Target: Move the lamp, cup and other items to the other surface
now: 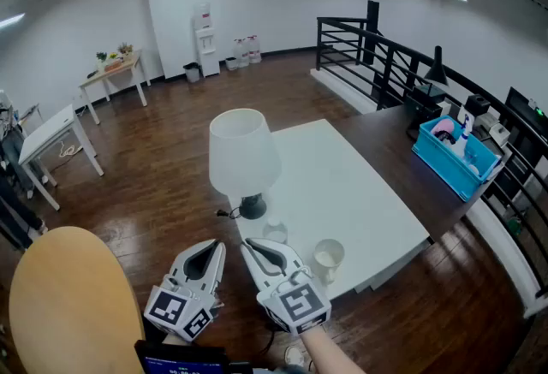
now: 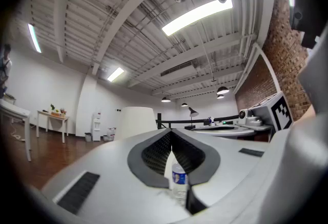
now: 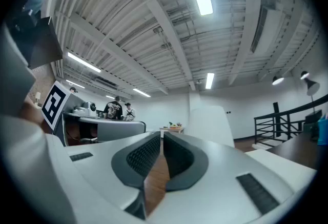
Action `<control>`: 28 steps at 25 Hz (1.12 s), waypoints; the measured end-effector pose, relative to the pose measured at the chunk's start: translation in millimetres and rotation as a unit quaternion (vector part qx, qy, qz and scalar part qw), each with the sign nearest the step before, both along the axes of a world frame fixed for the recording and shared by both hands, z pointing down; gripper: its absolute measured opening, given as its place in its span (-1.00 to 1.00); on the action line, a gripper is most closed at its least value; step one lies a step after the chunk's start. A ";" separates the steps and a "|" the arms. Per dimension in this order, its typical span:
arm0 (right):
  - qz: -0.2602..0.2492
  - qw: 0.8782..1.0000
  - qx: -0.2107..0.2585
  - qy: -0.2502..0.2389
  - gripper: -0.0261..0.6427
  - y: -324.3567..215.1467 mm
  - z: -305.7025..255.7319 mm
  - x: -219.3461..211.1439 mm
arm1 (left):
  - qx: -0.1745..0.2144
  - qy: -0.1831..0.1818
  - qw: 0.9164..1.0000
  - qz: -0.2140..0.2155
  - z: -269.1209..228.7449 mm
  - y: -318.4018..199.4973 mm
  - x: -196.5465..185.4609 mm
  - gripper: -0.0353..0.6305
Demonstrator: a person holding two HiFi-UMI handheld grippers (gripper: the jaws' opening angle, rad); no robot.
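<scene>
Two grippers: left gripper and right gripper both pressed together, empty.
Water bottle: stands upright, just ahead of right gripper.
Cup: right of it.

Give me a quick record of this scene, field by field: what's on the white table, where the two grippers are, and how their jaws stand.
surface: white table
lamp: white shade, dark base, upright near the table's near-left corner
bottle: clear, blue label, just in front of the lamp base
cup: white, at the near edge, right of the bottle
left gripper: short of the table, jaws together, empty
right gripper: by the near edge, jaws together, empty
progress: nothing picked up yet
</scene>
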State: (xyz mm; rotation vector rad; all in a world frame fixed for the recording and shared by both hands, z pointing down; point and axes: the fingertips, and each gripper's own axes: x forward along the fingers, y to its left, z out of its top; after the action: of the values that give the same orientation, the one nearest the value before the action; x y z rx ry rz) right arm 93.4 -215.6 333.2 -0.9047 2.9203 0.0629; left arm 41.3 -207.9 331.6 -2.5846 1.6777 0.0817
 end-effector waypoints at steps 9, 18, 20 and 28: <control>0.165 0.986 -0.010 0.018 -0.82 -23.9 63.1 132.4 | -0.011 -0.005 0.996 0.088 49.2 -20.0 100.9 -0.78; 0.228 0.965 -0.117 0.063 -0.56 -27.0 193.5 204.9 | -0.053 -0.008 0.991 0.126 110.0 -22.6 153.2 -0.75; 0.219 0.966 -0.126 0.046 -0.56 -28.5 204.7 205.4 | -0.063 -0.008 0.990 0.128 121.8 -22.5 159.7 -0.75; 0.163 0.975 -0.144 0.040 -0.56 -27.1 210.5 192.8 | -0.093 -0.004 0.988 0.126 155.7 -24.6 177.5 -0.75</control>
State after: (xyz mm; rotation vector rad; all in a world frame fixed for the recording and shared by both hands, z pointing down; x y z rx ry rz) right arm 286.2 -242.7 543.7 -1.4520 2.8664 -0.3195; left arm 218.8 -232.5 487.3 -2.9190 1.4088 -0.0791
